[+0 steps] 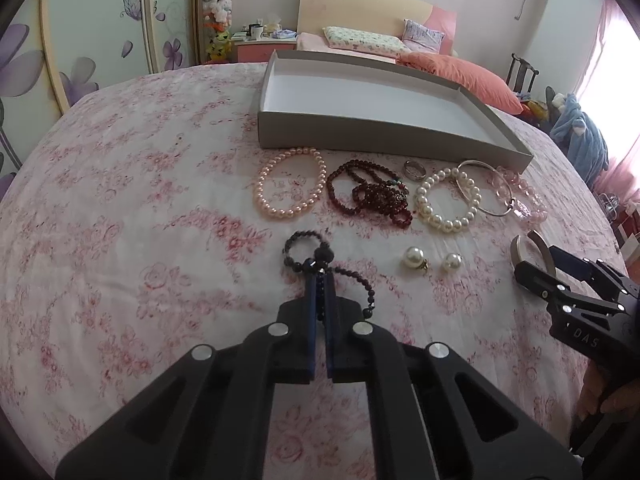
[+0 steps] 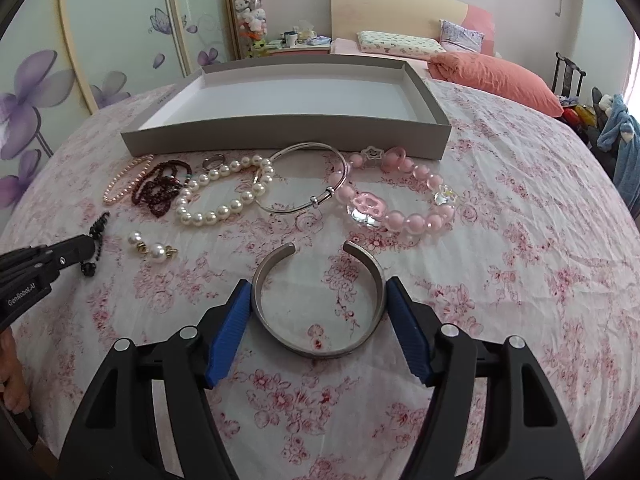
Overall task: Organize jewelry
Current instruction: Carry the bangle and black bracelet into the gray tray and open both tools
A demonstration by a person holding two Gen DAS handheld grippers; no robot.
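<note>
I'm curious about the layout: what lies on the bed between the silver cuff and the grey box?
In the right wrist view, the pink bead bracelet and thin silver bangle lie between the silver cuff and the grey box.

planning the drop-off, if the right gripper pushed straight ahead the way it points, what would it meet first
Probably the thin silver bangle, which lies directly beyond the open silver cuff that the right gripper holds; the grey box comes after. Pointing steeply down, it might meet the bedspread sooner; depth is unclear.
</note>
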